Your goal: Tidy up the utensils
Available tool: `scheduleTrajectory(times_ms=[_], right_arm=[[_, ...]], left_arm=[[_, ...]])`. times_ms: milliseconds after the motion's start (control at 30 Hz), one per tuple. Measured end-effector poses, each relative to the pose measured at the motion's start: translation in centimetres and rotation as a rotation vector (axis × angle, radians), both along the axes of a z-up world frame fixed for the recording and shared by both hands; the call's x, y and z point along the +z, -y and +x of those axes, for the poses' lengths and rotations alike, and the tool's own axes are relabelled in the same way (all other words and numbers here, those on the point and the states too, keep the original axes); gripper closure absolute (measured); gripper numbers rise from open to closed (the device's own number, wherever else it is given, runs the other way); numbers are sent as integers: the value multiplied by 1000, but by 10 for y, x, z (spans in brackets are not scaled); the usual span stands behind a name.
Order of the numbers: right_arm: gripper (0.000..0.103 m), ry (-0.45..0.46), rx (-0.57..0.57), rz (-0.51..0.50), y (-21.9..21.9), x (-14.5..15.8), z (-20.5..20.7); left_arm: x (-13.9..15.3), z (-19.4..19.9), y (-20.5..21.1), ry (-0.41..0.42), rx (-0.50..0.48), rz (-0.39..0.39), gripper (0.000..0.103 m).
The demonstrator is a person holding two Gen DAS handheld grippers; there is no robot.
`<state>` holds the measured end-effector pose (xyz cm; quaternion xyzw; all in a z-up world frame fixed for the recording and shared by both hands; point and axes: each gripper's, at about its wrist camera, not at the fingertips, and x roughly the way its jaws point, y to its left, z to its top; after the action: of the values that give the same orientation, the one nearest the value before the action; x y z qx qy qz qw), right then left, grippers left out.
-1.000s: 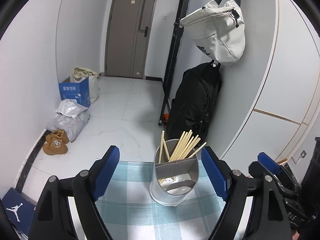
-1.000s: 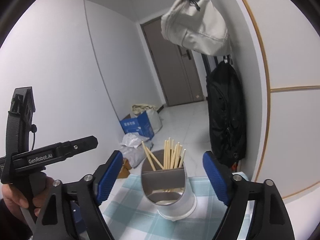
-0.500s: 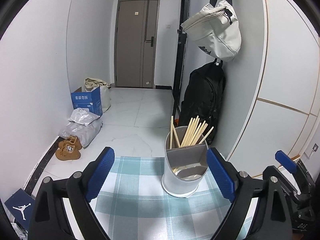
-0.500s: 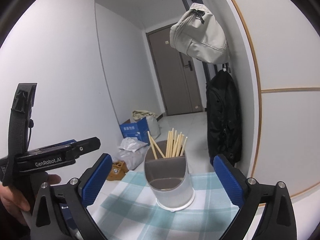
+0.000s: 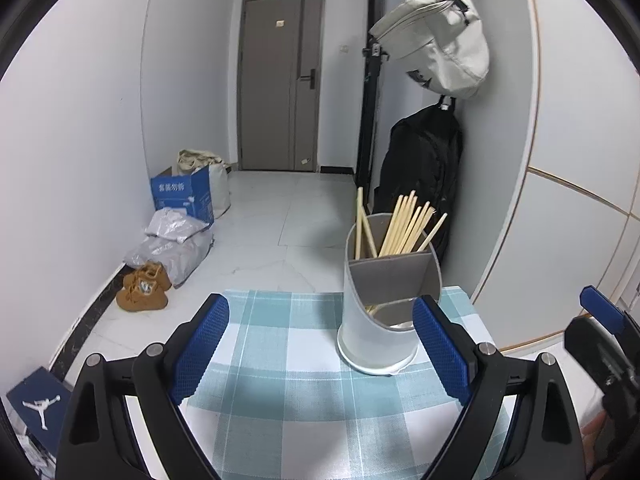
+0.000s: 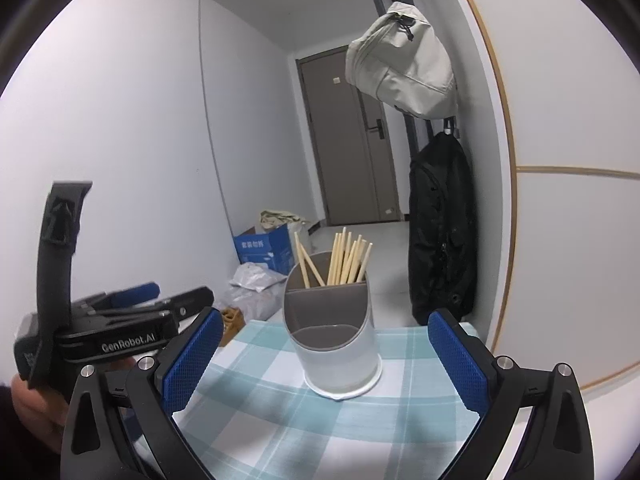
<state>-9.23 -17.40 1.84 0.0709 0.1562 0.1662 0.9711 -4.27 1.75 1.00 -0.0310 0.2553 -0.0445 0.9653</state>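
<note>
A grey two-compartment utensil holder (image 5: 380, 320) (image 6: 332, 344) stands upright on a blue-and-white checked tablecloth (image 5: 288, 384) (image 6: 280, 420). Several wooden chopsticks (image 5: 404, 224) (image 6: 348, 260) stick out of its rear compartment. The front compartment's contents are hard to make out. My left gripper (image 5: 320, 320) is open just short of the holder, which sits off its right pad. My right gripper (image 6: 326, 320) is open too, with the holder ahead between its spread pads and untouched. In the right wrist view, the left gripper (image 6: 132, 320) shows at the left, held by a hand (image 6: 32, 400).
The table ends just behind the holder, with white tiled floor beyond. A black backpack (image 5: 420, 176) and a white bag (image 5: 440, 40) hang on the wall to the right. A blue box (image 5: 182, 196), plastic bags and brown shoes (image 5: 142, 288) lie along the left wall.
Both grippers have spread their jaws wider and sunk toward the table. The holder now looks closer in both views. Nothing was picked up.
</note>
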Motion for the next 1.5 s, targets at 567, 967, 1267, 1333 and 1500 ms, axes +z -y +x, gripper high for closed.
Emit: scheduleTrajectory(times_ms=[567, 967, 1267, 1333, 1500], right_arm=[[0, -26, 6, -1, -3, -9, 4], [0, -27, 4, 13, 0, -7, 3], [0, -27, 1, 13, 1, -8, 2], [0, -26, 0, 19, 2, -8, 2], [0, -28, -1, 27, 3, -8, 2]], left_arm=[[-5, 5, -9, -49, 31, -33, 13], [-6, 2, -7, -24, 38, -22, 13], [-10, 4, -7, -33, 46, -6, 13], [-9, 6, -10, -40, 40, -20, 13], [-11, 6, -12, -48, 47, -29, 13]])
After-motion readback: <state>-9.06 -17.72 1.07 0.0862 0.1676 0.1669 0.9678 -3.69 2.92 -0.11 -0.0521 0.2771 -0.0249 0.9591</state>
